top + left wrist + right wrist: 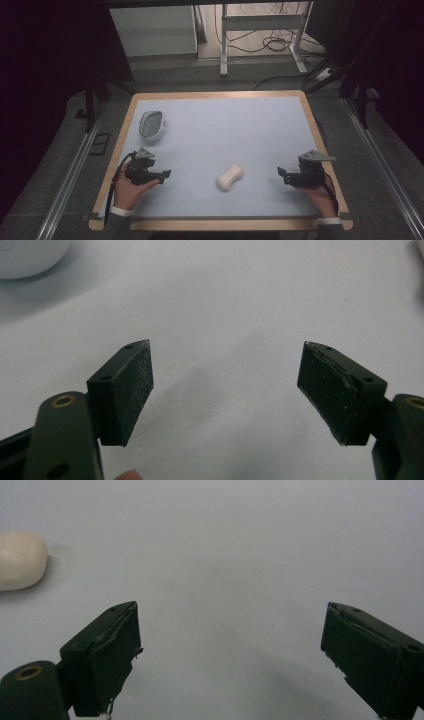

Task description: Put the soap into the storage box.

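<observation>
Soap bar [230, 176] between both tools, long axis slanting up-right; slightly closer to right gripper [281, 173] than left gripper [165, 175]. Both gaping wide, nothing held.

No legible text, label or number anywhere (table included)

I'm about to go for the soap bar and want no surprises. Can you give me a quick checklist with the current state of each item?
1. Left gripper open, nothing between its jaws: ok.
2. Right gripper open, nothing between its jaws: ok.
3. Soap bar lies free on the mat, between the two grippers, untouched: ok.
4. Bare mat between the right gripper and the soap bar: ok.
5. Soap dish upright at the mat's far left, apart from the soap: ok.
6. Whether the dish is empty: cannot tell.
</observation>
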